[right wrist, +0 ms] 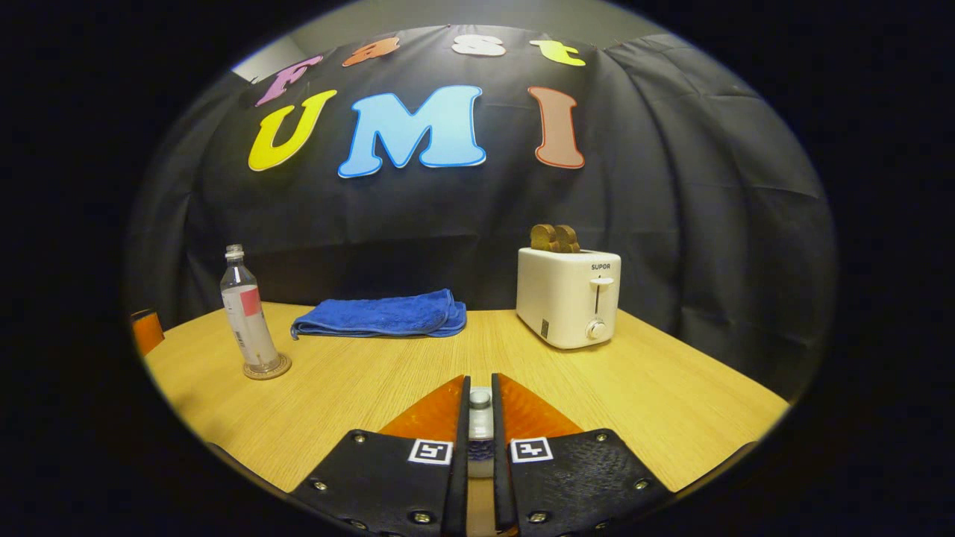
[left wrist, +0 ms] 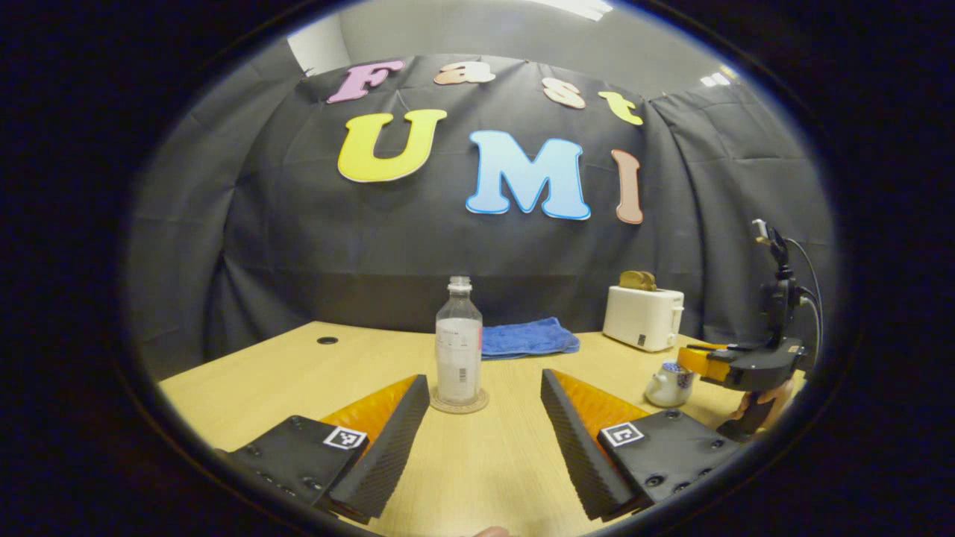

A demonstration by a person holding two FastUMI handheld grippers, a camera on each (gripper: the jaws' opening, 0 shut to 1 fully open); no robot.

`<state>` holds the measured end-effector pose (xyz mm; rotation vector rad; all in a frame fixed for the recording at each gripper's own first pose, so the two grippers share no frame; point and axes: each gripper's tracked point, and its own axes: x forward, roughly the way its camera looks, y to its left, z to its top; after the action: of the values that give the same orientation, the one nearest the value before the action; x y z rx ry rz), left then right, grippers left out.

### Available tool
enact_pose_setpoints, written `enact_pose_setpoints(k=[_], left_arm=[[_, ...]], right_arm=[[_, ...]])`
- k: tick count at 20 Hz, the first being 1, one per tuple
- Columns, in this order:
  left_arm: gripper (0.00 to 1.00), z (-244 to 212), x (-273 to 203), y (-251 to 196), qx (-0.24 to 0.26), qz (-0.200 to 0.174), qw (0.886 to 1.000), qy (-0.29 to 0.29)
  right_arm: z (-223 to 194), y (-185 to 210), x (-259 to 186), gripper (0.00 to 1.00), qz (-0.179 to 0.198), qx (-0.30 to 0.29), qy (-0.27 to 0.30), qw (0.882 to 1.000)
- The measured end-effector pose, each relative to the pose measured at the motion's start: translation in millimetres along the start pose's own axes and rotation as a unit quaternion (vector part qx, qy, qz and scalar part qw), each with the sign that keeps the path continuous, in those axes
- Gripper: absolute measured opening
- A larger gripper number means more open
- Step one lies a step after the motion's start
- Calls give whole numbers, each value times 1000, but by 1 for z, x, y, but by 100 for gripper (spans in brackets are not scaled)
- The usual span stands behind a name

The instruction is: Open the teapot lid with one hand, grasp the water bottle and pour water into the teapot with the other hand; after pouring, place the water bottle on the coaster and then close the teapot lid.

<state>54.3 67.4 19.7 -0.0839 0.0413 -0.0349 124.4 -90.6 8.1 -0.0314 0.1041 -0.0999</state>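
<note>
In the left gripper view, the left gripper point(left wrist: 485, 418) was seen spread wide, nothing between its fingers, held low over the wooden table point(left wrist: 246, 388). The water bottle point(left wrist: 458, 343) was stood upright on the round coaster point(left wrist: 459, 406), just ahead of the fingers and apart from them; its cap was on. Behind it a folded blue towel point(left wrist: 528, 338) was laid flat, and a white toaster point(left wrist: 643, 317) with toast point(left wrist: 638, 280) in its slots was placed to the right, near the black cloth wall. Further right the small teapot point(left wrist: 669, 384) was set on the table, and the right gripper point(left wrist: 697, 362) was held right over it by a hand point(left wrist: 761, 399). In the right gripper view the fingers were pressed nearly together, pinching the teapot lid point(right wrist: 480, 418) by its knob; whether the lid was seated on the pot could not be told. The bottle on its coaster was seen at far left in that view, well apart from the toaster.
</note>
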Motion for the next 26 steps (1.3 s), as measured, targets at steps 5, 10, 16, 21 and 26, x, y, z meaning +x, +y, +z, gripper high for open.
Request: enact_pose_setpoints(k=[5,10,16,21,26], left_arm=[[100,2,-11,-15,17,-7,1000,-6],[100,0,-39,-54,49,-9,998,-40],[100,-15,-55,-78,43,3,998,-51],[100,-28,-53,-75,41,24,999,-26],[100,-31,-57,-61,39,66,997,-23]], right_arm=[[39,11,-50,63,20,-12,-70,997],[19,34,-108,79,25,9,-65,998],[-20,60,-127,79,43,20,-36,998],[-20,61,-137,88,26,15,-52,998],[-19,70,-138,91,35,16,-52,998]])
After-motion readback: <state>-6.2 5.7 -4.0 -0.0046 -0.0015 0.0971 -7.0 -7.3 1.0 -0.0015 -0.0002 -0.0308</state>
